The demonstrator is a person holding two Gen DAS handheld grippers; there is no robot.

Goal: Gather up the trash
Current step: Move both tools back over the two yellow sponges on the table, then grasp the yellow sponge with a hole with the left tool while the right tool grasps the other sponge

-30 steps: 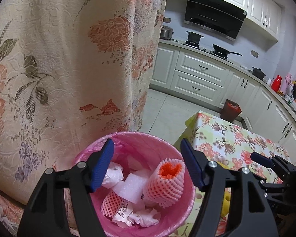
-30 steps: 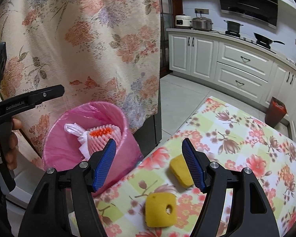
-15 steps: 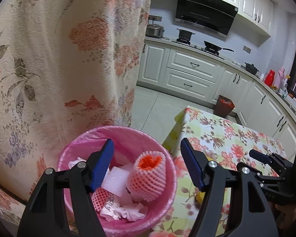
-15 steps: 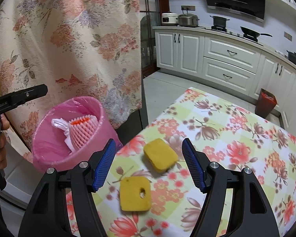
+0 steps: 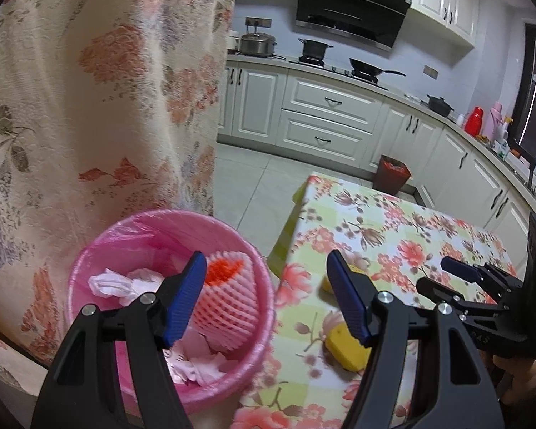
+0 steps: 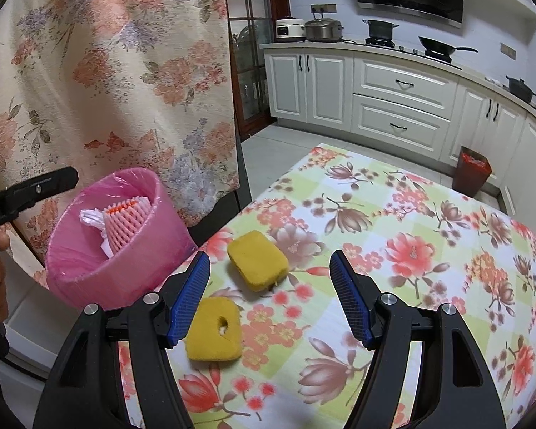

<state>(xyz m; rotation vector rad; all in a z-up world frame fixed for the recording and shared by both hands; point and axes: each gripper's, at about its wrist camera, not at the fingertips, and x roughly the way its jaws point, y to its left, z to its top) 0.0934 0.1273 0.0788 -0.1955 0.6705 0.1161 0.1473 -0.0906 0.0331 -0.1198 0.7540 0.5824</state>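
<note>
Left gripper (image 5: 266, 296): the blue fingers stand well apart and nothing is between them. It hangs over the gap between the bin and the table edge.
Right gripper (image 6: 269, 295): the jaws are open about as wide, with nothing held. It hangs above the two yellow pieces, and none of its pads touches them.
Pink bin (image 6: 89, 268): it stands just beside the corner of the table, lined with a pink bag. It is on the left in both views.
Trash in the bin: a foam fruit net (image 5: 228, 307) with an orange inside stands upright in it; crumpled white paper (image 5: 110, 282) lies beside and under the net.
Yellow sponge with a hole (image 6: 214, 334): it lies flat on the table, near the corner, partly behind the left finger of the right gripper.
Second yellow sponge (image 6: 259, 259): it lies flat a little farther in, near the first one but apart from it (in the left wrist view both are mostly hidden behind a finger).
Table (image 6: 428, 232): it is covered with a flowered cloth in green, white and red.
Curtain (image 5: 89, 107): a flowered curtain hangs behind the bin.
Floor bin (image 6: 473, 169): a small dark bin with a red bag stands by the white cabinets.
</note>
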